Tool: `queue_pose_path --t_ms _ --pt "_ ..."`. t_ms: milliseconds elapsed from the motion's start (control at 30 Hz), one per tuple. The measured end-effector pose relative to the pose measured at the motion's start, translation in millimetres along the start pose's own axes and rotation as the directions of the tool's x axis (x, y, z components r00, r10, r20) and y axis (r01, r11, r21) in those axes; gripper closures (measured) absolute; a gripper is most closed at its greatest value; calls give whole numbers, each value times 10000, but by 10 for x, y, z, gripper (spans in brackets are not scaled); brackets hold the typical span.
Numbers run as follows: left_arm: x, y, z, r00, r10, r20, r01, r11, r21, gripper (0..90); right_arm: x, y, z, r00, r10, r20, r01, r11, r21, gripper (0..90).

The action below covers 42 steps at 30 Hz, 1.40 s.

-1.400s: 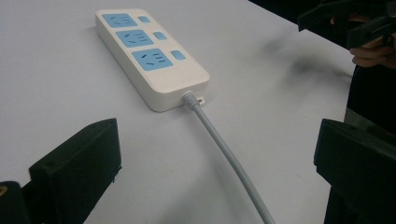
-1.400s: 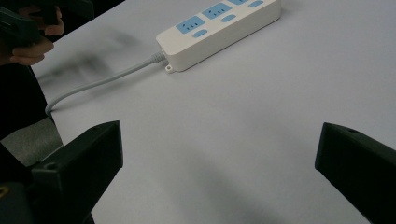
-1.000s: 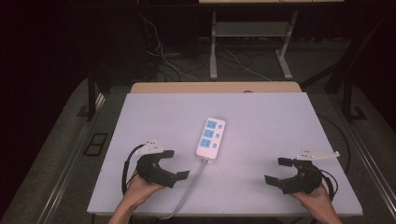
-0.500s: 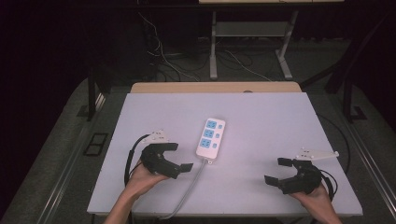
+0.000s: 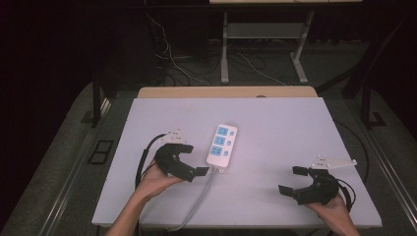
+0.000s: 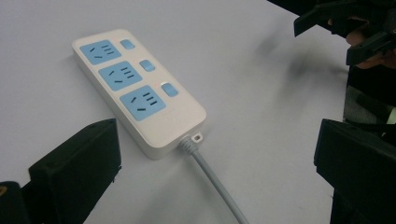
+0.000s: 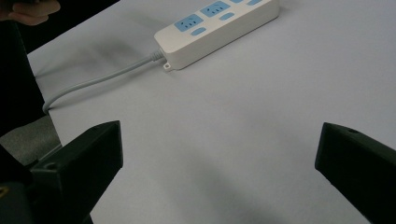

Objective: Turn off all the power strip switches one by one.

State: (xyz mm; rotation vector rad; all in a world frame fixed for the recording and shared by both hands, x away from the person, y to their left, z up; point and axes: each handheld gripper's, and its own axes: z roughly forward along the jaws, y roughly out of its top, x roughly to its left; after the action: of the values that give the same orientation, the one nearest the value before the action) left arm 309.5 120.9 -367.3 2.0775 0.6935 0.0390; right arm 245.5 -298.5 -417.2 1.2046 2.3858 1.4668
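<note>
I find one power strip [image 5: 222,144] lying flat on the white table [image 5: 275,123], sockets facing up — a white oblong body with three blue socket faces in a row, each with a small blue switch [image 6: 169,89] beside it. It sits a little left of the table's middle, long axis running away from me. Its grey cable [image 5: 199,199] leaves the near end and trails toward the table's near edge — nothing is plugged in.
</note>
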Motion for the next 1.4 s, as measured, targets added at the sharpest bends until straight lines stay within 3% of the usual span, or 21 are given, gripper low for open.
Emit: queue_pose_path --t_ms 700,1133,1400 --pt "107 387 206 9990 437 -46 -434 9974 570 0 1 -4 9 9999 -113 22 113 9999 49 8" --pt "201 476 350 9986 508 -125 -491 9929 1083 0 -1 -5 14 10000 -99 -7 99 9999 97 8" --pt "235 553 395 9976 672 -151 -644 9879 1409 87 -3 -5 17 10000 -96 -26 97 9999 130 8"
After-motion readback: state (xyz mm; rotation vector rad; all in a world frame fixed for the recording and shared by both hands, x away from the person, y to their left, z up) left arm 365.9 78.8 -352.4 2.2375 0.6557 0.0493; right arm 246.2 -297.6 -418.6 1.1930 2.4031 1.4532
